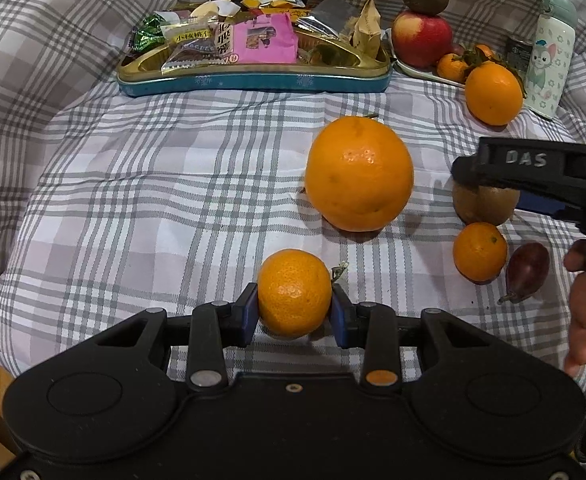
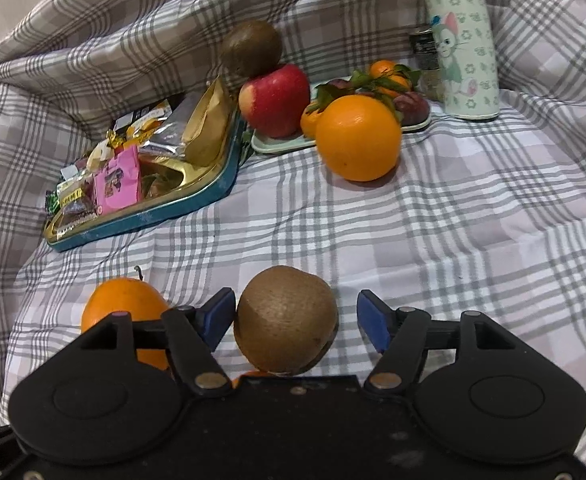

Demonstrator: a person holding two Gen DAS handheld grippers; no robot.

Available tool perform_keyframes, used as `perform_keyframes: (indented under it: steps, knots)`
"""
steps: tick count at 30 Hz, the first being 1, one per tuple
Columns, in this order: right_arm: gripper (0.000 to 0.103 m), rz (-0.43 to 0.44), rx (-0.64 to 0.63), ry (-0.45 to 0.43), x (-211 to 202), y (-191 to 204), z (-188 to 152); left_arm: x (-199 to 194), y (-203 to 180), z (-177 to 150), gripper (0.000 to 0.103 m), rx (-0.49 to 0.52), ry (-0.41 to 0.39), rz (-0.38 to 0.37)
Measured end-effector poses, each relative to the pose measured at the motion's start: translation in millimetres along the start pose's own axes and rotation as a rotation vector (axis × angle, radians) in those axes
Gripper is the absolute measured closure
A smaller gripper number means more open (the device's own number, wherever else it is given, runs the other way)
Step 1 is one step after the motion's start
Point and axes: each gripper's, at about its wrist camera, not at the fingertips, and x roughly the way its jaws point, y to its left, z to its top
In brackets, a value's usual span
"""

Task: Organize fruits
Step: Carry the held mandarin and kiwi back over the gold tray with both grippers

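Left gripper (image 1: 294,307) clamps its blue pads on a small dimpled orange mandarin (image 1: 294,293). Right gripper (image 2: 296,320) stands apart around a fuzzy brown kiwi (image 2: 286,318), one pad just clear. Beyond the mandarin sits a large smooth orange (image 1: 359,173) on the grey checked cloth (image 1: 153,200).

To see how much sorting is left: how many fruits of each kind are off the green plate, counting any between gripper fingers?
Large oranges: 2, one mid-cloth, one farther back
Small mandarins: 2, one gripped, one loose
Kiwis: 1
Dark purple fruit: 1
Total: 6
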Motion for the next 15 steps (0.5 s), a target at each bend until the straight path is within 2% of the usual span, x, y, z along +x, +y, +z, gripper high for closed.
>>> perform_keyframes:
  steps: [4, 10, 12, 15]
  knots:
    - [0.034, -0.031, -0.029, 0.026, 12, 7, -3, 0, 1, -1, 0.058, -0.005, 0.002, -0.005]
    - [0.034, -0.073, -0.104, -0.017, 16, 16, -8, -1, 2, -2, 0.058, -0.013, 0.003, -0.008]
    - [0.040, -0.089, -0.127, -0.029, 17, 18, -10, -2, 1, -2, 0.058, -0.014, 0.002, -0.008]
    - [0.042, -0.100, -0.162, -0.043, 16, 21, -12, -6, 1, -2, 0.058, -0.013, -0.004, -0.009]
